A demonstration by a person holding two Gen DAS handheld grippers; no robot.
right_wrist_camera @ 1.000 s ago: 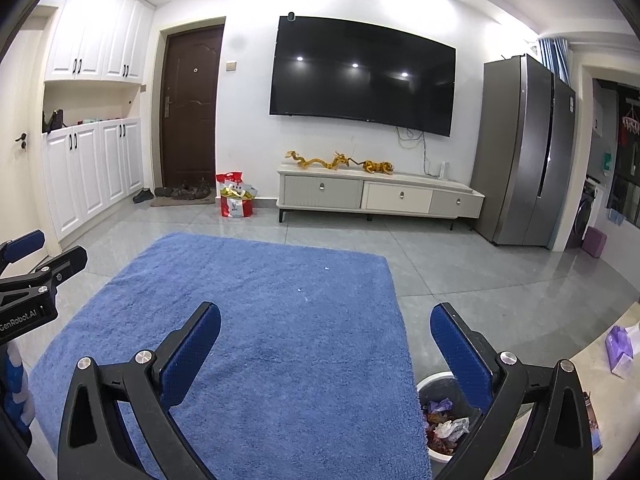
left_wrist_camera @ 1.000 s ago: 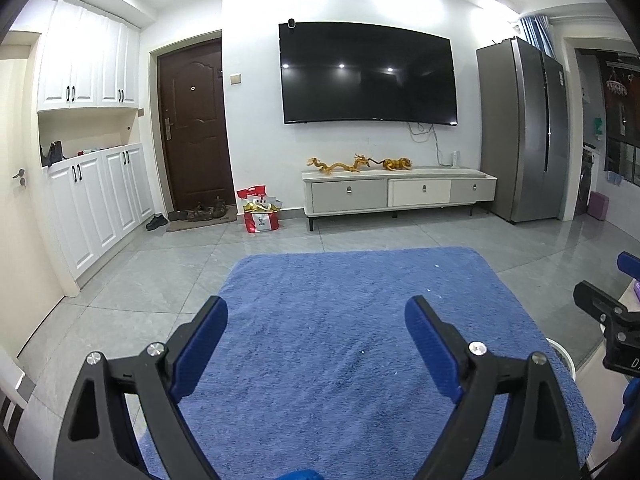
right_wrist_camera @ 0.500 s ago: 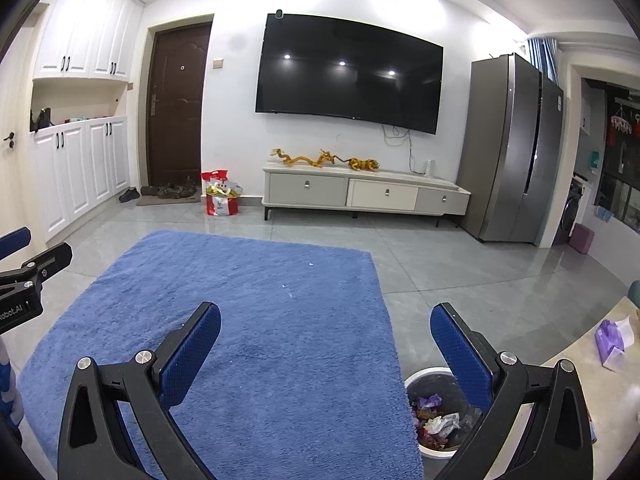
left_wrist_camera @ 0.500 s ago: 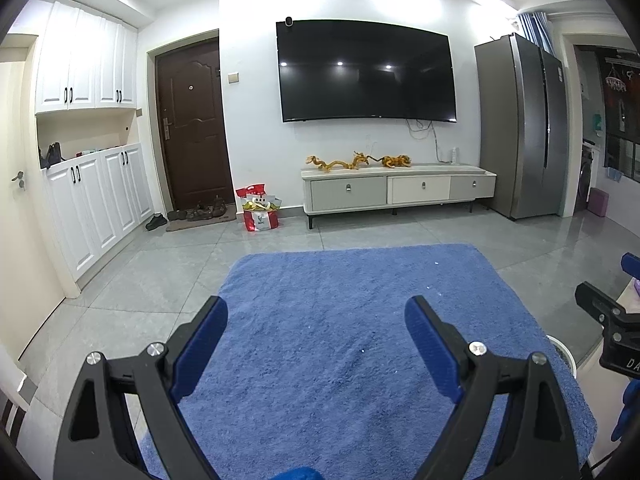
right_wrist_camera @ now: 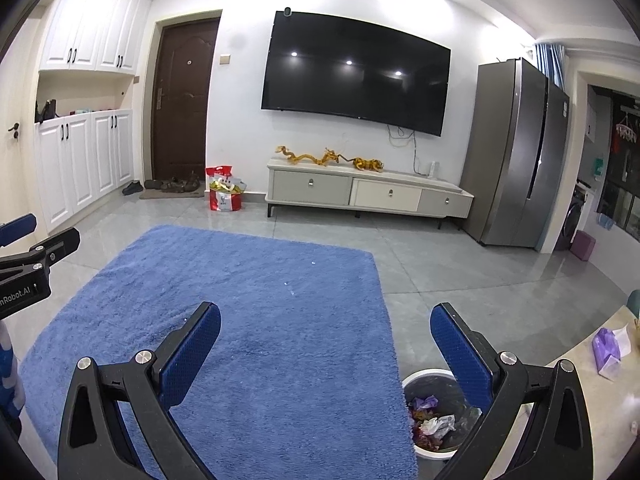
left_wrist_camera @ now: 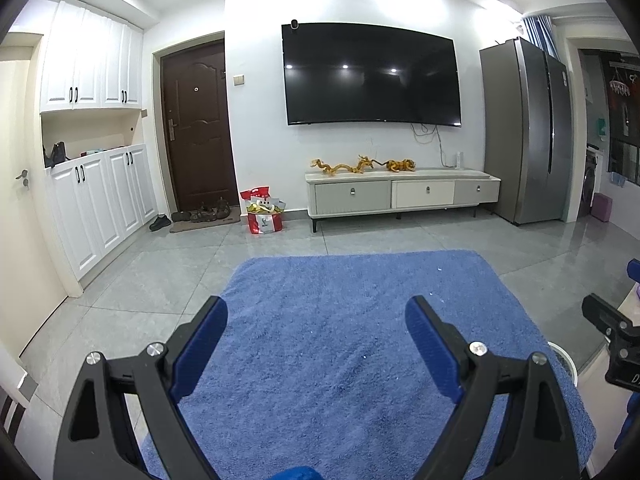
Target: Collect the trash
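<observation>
My left gripper is open and empty, held above the blue rug. My right gripper is open and empty above the same rug, near its right edge. A white trash bin with crumpled wrappers inside stands on the floor below my right finger; its rim also shows in the left wrist view. A purple wrapper lies on the beige table at the right. Small white specks dot the rug.
A TV cabinet stands against the far wall under a wall TV. A red bag sits by the brown door. A fridge stands right, white cupboards left. Grey tile floor surrounds the rug.
The right wrist view has swung and tilted, so the bin and the table with the purple wrapper show more fully. The left gripper has barely moved. Both grippers stay open.
</observation>
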